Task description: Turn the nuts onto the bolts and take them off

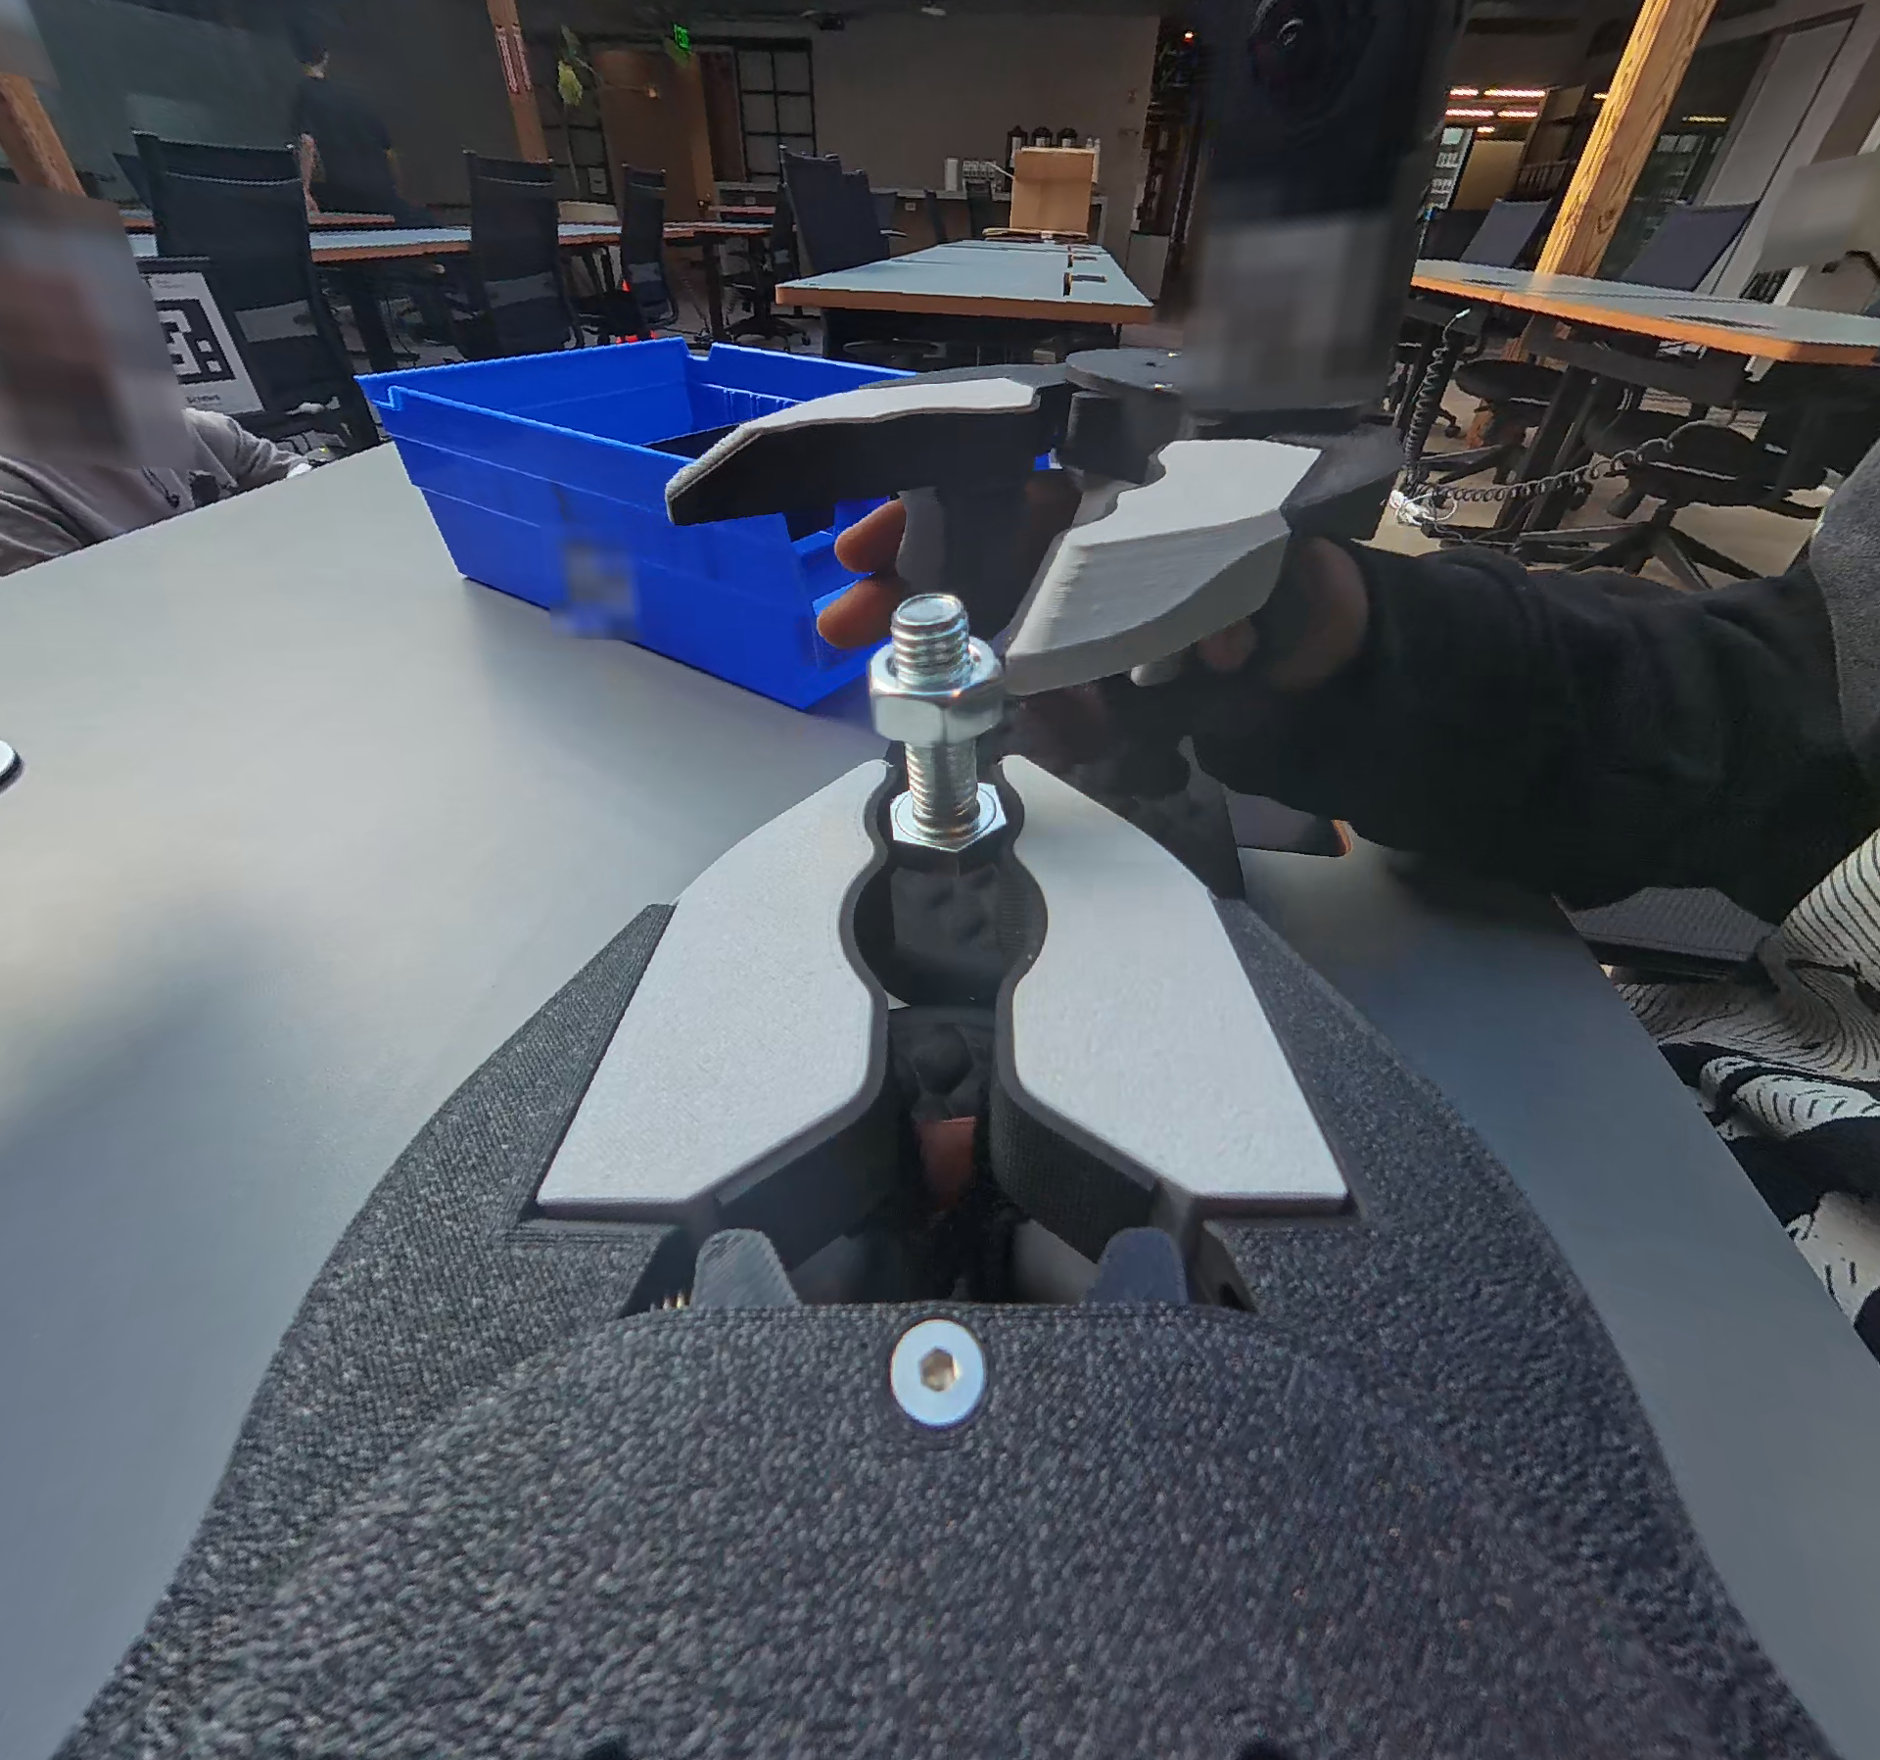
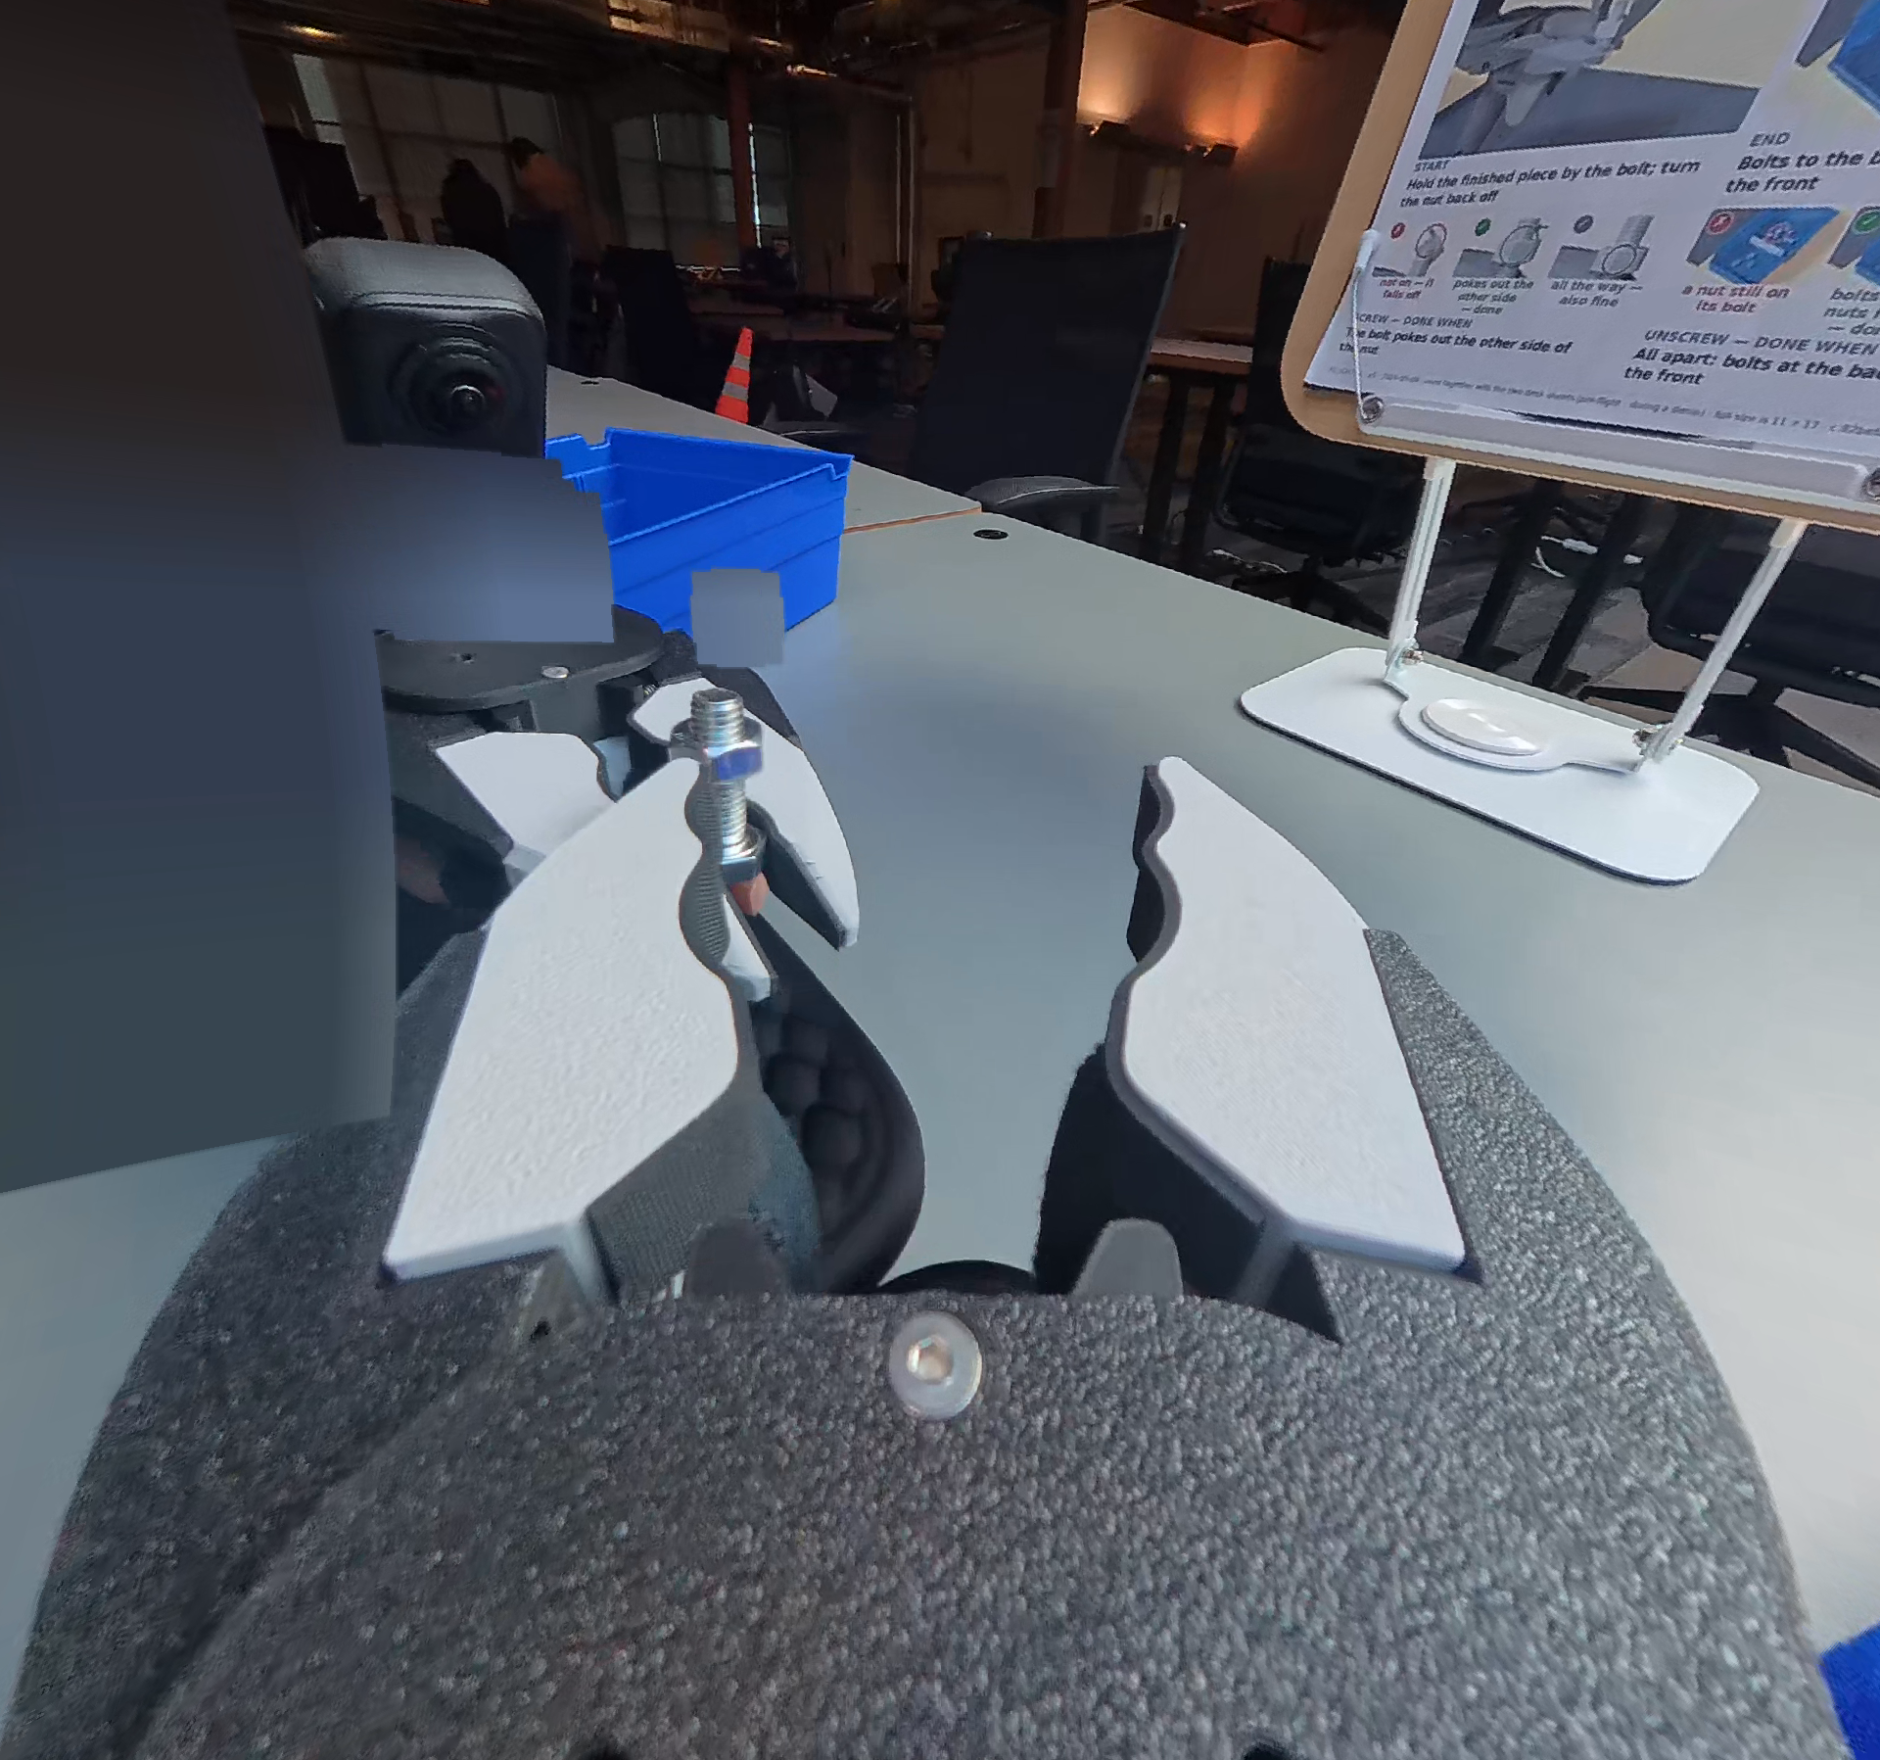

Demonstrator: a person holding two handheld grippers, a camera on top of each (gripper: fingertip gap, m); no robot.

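Observation:
A steel bolt [image 1: 931,785] stands upright, its threaded end up. My left gripper [image 1: 941,800] is shut on its hex head. A hex nut [image 1: 934,699] sits on the thread near the top. My right gripper [image 1: 844,592] comes in from the right with its jaws wide apart. One grey finger tip [image 1: 1017,678] lies against the nut's side. In the right wrist view my right gripper [image 2: 921,775] is open, and the bolt [image 2: 724,816] and the nut [image 2: 728,753] stand just inside its left finger. The left gripper [image 2: 748,887] holds the bolt from behind.
A blue bin [image 1: 610,490] stands on the grey table [image 1: 305,795] behind the bolt; it also shows in the right wrist view [image 2: 732,510]. An instruction sheet on a white stand [image 2: 1506,775] is at the right. A hand in a black sleeve [image 1: 1526,694] holds the right gripper. One gripper's finger ends stand about 4 centimetres off the other's.

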